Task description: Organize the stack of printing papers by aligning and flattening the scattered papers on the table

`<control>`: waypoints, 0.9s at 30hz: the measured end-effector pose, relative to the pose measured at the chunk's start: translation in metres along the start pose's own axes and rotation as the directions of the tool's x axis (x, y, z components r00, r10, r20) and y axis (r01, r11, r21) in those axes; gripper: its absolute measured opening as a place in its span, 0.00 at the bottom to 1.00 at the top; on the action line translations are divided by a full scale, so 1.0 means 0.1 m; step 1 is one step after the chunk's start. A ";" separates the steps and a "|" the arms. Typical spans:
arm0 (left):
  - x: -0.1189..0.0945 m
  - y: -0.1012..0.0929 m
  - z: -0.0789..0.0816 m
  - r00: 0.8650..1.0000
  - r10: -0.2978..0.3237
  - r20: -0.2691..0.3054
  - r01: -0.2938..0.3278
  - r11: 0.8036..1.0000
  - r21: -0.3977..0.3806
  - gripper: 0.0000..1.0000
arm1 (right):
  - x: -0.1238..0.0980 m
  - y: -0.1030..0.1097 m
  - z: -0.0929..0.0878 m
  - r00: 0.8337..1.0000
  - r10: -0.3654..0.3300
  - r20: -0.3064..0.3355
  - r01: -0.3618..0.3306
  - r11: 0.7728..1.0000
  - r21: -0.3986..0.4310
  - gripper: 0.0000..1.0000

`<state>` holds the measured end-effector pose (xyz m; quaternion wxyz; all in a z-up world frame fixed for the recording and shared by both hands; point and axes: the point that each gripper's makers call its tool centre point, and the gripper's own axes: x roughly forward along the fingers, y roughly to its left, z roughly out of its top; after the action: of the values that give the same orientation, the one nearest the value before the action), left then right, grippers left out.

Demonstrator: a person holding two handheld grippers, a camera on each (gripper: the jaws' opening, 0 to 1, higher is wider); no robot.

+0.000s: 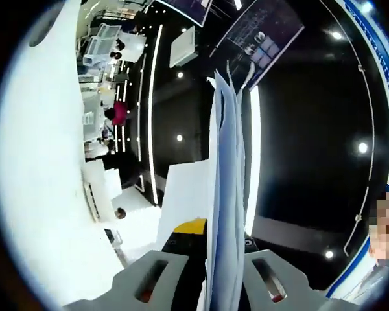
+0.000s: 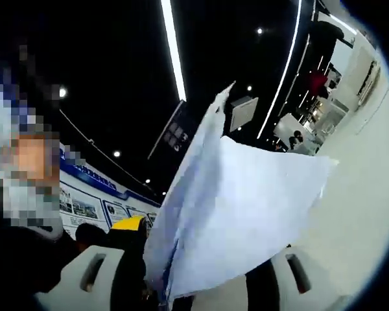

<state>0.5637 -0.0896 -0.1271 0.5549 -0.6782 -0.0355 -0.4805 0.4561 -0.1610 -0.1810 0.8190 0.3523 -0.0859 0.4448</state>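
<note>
— Between the jaws of the left tool (image 1: 223,275), what do you see?

— A stack of printing papers (image 1: 225,194), seen edge-on in the left gripper view. The sheets rise straight up from between the two grey jaws, which are closed onto them from either side. The top edges fan apart a little, so the sheets are not flush.

— And the right tool (image 2: 194,282)?

— In the right gripper view the same papers (image 2: 240,207) come up from between its jaws too, here showing a broad white face, tilted, with one corner sticking up above the rest. The jaws stand either side of the lower edge, but whether they actually pinch it I cannot tell.

— Where is the stack, then?

— Lifted up against a dark ceiling with strip lights (image 1: 152,110). A pale surface (image 1: 45,194) runs along one side of the left gripper view.
</note>
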 end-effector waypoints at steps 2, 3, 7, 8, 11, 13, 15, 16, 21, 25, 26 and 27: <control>-0.06 0.15 0.03 0.996 0.087 0.028 -0.087 0.996 0.004 0.06 | 0.00 0.04 0.00 1.000 0.018 -0.001 -0.018 1.000 -0.023 0.40; -0.08 0.19 0.02 0.994 0.104 0.030 -0.104 0.995 -0.006 0.06 | 0.00 0.07 0.00 0.999 0.034 0.002 -0.034 0.999 -0.020 0.38; -0.10 0.32 0.03 0.989 0.147 0.016 -0.147 0.988 0.046 0.06 | -0.01 0.11 0.01 0.998 0.063 0.010 -0.063 0.998 0.023 0.35; -0.10 0.32 0.03 0.988 0.152 0.013 -0.152 0.986 0.061 0.06 | -0.02 0.11 0.02 0.998 0.066 0.012 -0.066 0.997 0.031 0.35; -0.11 0.31 0.02 0.988 0.156 0.006 -0.155 0.984 0.087 0.06 | -0.01 0.11 0.01 0.998 0.064 0.010 -0.064 0.997 0.040 0.33; -0.11 0.30 0.01 0.988 0.154 0.005 -0.154 0.984 0.092 0.06 | -0.01 0.11 0.01 0.998 0.063 0.007 -0.064 0.997 0.039 0.33; -0.12 0.30 0.01 0.988 0.157 0.004 -0.156 0.982 0.105 0.06 | -0.01 0.09 -0.01 0.999 0.053 -0.002 -0.053 0.998 0.038 0.30; -0.12 0.31 0.01 0.987 0.158 0.005 -0.158 0.982 0.106 0.06 | -0.01 0.08 -0.01 0.999 0.047 -0.003 -0.047 0.998 0.034 0.28; -0.12 0.27 0.01 0.988 0.155 0.007 -0.155 0.980 0.128 0.06 | -0.04 0.04 0.01 1.000 0.027 0.004 -0.027 0.998 0.060 0.25; -0.12 0.23 0.02 0.988 0.151 -0.003 -0.149 0.974 0.173 0.06 | -0.04 0.00 0.00 1.000 0.010 0.000 -0.010 0.997 0.076 0.24; -0.13 0.23 0.04 0.989 0.151 -0.001 -0.148 0.974 0.174 0.06 | -0.05 -0.01 -0.01 1.000 0.005 -0.003 -0.005 0.997 0.075 0.24; -0.12 0.22 0.05 0.989 0.148 0.000 -0.146 0.974 0.174 0.06 | -0.05 -0.02 -0.01 1.000 0.001 -0.004 -0.001 0.997 0.074 0.24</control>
<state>0.5728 -0.0880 -0.1510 0.6460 -0.6250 -0.0235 -0.4376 0.4547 -0.1642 -0.1844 0.8053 0.3814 -0.0681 0.4487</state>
